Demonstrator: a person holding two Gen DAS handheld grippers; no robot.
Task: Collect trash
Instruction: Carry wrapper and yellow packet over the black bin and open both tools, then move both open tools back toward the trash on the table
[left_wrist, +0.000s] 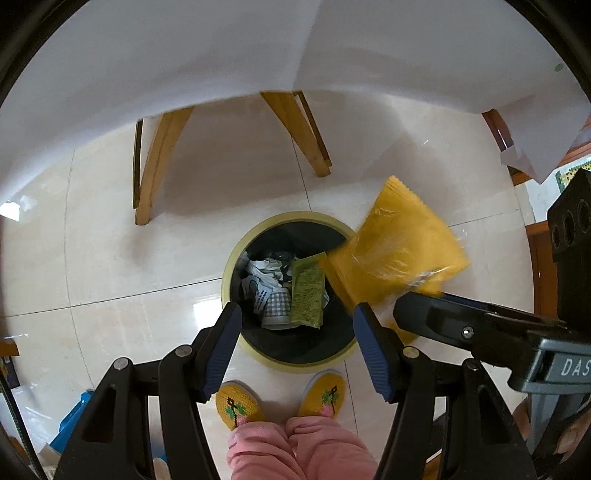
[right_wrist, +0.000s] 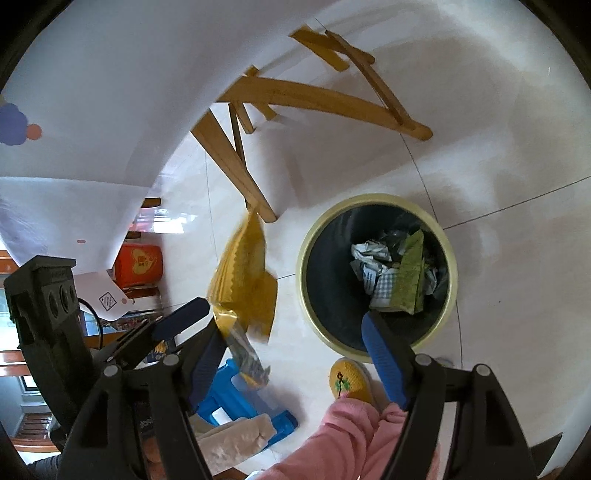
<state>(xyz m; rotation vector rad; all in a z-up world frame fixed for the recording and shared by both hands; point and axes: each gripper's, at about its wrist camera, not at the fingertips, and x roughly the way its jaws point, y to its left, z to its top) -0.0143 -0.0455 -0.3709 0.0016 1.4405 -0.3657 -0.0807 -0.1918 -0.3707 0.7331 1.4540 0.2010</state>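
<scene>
A round bin (left_wrist: 236, 254) with a pale yellow rim and black liner stands on the floor, holding crumpled paper, a checked cup and a green packet (left_wrist: 307, 291). My left gripper (left_wrist: 295, 325) is open and empty above the bin. A yellow plastic bag (left_wrist: 399, 247) hangs over the bin's right rim, blurred; my right gripper's finger (left_wrist: 443, 317) sits at its lower edge. In the right wrist view my right gripper (right_wrist: 291, 332) is open, with the yellow bag (right_wrist: 247, 273) at its left finger and the bin (right_wrist: 314, 236) ahead right. Whether the bag is still touching the finger I cannot tell.
Wooden table legs (left_wrist: 295, 129) stand beyond the bin under a white tablecloth (left_wrist: 184, 55). The person's yellow slippers (left_wrist: 321, 395) and pink trousers are just behind the bin. A blue plastic stool (right_wrist: 236, 398) and an orange box (right_wrist: 138, 266) lie to the left.
</scene>
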